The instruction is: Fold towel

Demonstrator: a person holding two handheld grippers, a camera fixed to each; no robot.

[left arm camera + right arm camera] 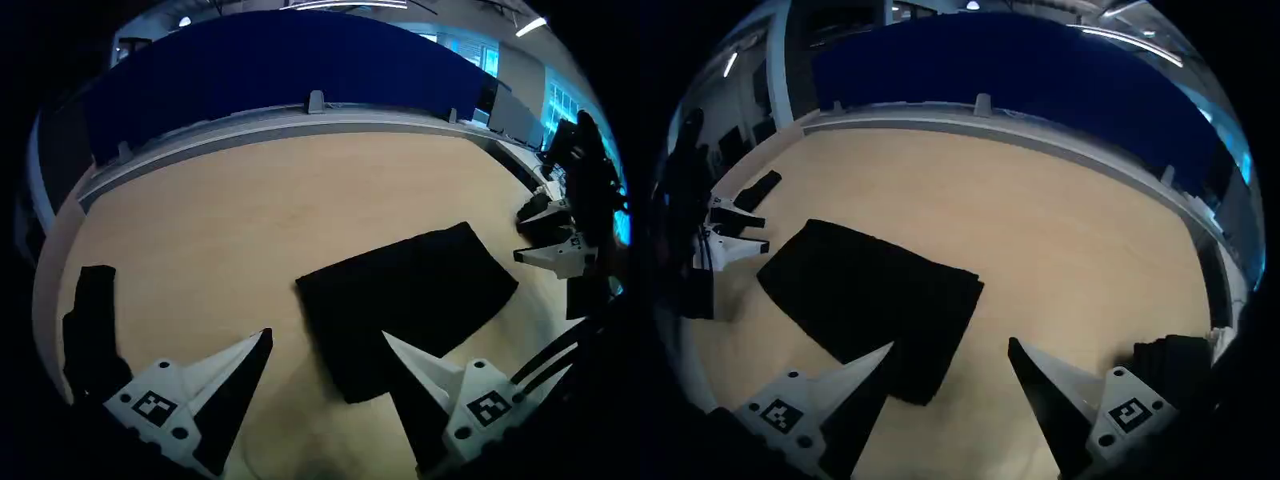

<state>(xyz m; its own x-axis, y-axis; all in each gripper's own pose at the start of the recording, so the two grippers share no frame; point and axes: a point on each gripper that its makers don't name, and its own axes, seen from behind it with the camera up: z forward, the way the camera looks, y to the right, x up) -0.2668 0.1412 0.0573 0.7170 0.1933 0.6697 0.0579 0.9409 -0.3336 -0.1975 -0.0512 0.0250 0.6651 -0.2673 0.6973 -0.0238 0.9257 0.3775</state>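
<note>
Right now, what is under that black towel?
The black towel lies flat on the pale wooden table, bare wood showing around it. Anything directly beneath the cloth is covered, so I cannot tell.

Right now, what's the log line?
towel: flat on table | left tool: open, empty | right tool: open, empty

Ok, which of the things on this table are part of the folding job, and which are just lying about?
For the job:
black towel, lying on the table
left claw, open
right claw, open

Lying about:
black cloth at the table's edge, near the left claw
dark pile beside the right claw
blue partition behind the table
</note>
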